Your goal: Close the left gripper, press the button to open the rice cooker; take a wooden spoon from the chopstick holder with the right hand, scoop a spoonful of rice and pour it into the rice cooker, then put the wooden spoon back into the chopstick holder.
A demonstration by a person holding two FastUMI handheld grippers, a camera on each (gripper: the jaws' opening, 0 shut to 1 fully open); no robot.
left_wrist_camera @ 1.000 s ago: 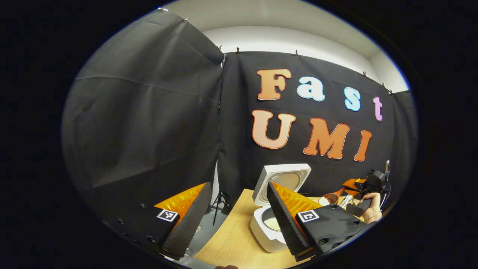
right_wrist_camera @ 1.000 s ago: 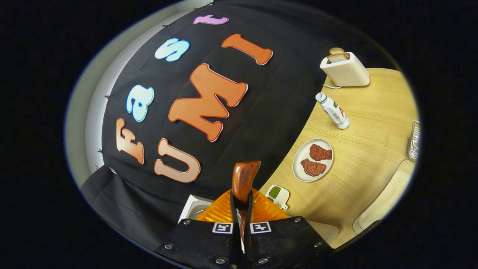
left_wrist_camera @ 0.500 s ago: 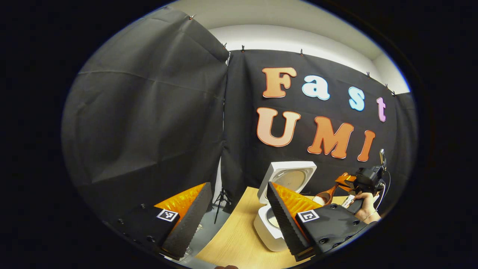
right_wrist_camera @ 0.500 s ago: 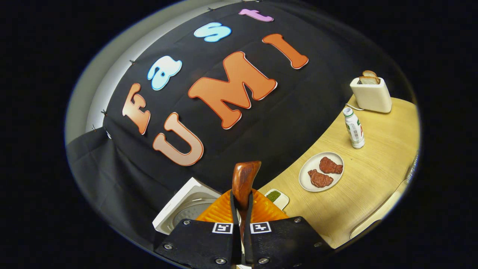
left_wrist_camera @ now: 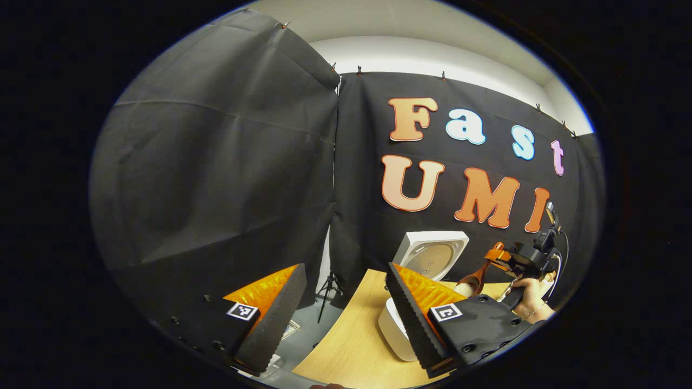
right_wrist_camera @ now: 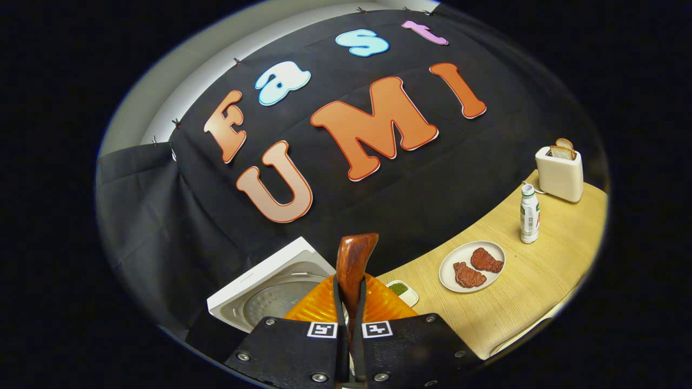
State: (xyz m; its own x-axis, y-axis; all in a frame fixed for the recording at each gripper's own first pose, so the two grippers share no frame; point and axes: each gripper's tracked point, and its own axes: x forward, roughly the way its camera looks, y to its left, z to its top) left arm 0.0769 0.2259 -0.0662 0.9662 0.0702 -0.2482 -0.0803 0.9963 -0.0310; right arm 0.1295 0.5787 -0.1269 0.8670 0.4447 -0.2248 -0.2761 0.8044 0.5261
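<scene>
Wooden spoon (right_wrist_camera: 354,259) clamped upright in right tool (right_wrist_camera: 351,324)

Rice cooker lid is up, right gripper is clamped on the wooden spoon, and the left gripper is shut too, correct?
Not quite: the left gripper is open, its fingers spread wide apart in the left gripper view. The rice cooker lid is up, and the right gripper does clamp the wooden spoon.

In the left gripper view, the right tongs (left_wrist_camera: 494,258) and the hand (left_wrist_camera: 532,297) holding them sit higher than a second ago, and the spoon (left_wrist_camera: 473,280) rises with them, clear above the cooker (left_wrist_camera: 397,329). In the right gripper view the scene levels out: the lid (right_wrist_camera: 270,294) comes further into view, while the plate (right_wrist_camera: 451,278), bottle (right_wrist_camera: 529,220) and toaster (right_wrist_camera: 560,173) drop lower.
</scene>
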